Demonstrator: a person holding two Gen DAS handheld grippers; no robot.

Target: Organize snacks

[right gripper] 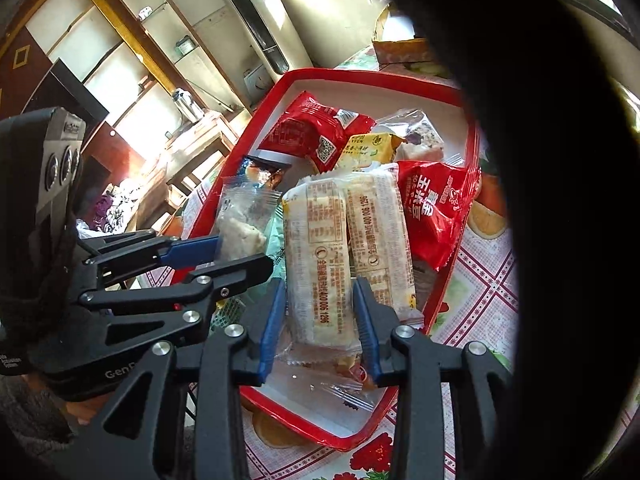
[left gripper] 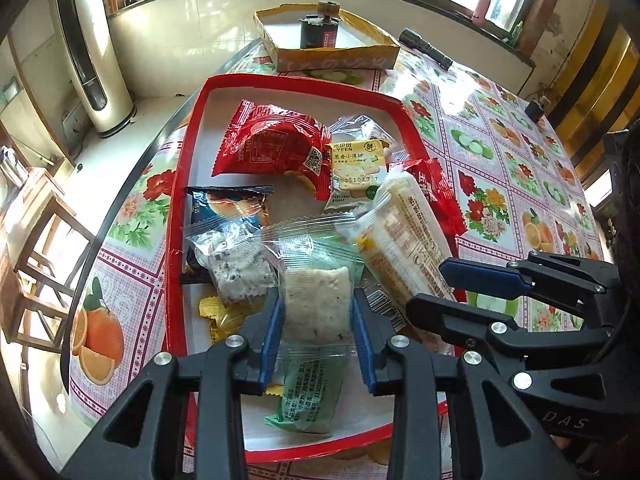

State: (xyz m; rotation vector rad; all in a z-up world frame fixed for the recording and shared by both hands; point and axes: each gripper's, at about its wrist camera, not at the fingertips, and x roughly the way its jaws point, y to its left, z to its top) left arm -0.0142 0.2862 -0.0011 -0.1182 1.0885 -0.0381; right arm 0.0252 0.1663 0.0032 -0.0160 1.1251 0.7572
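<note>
A red tray (left gripper: 176, 220) (right gripper: 360, 80) with a white floor holds several snack packets. My left gripper (left gripper: 316, 300) (right gripper: 224, 258) has its blue pads against the sides of a pale cake in a clear and green wrapper (left gripper: 316, 312), low over the tray's near end. My right gripper (right gripper: 320, 292) (left gripper: 444, 288) has its pads on a long white rice cracker pack (right gripper: 316, 248) (left gripper: 404, 236) at the tray's right side. A red packet (left gripper: 272, 144), a yellow cracker packet (left gripper: 356, 172), a blue packet (left gripper: 228, 208) and a speckled cake (left gripper: 240, 268) lie further in.
A yellow cardboard box (left gripper: 332, 56) with a dark canister (left gripper: 318, 30) stands beyond the tray, a black torch (left gripper: 426, 48) beside it. The floral tablecloth (left gripper: 500, 160) stretches right. The table edge (left gripper: 120, 208) runs left, with a wooden chair (left gripper: 36, 248) below. A dark shape (right gripper: 560, 200) blocks the right wrist view's right side.
</note>
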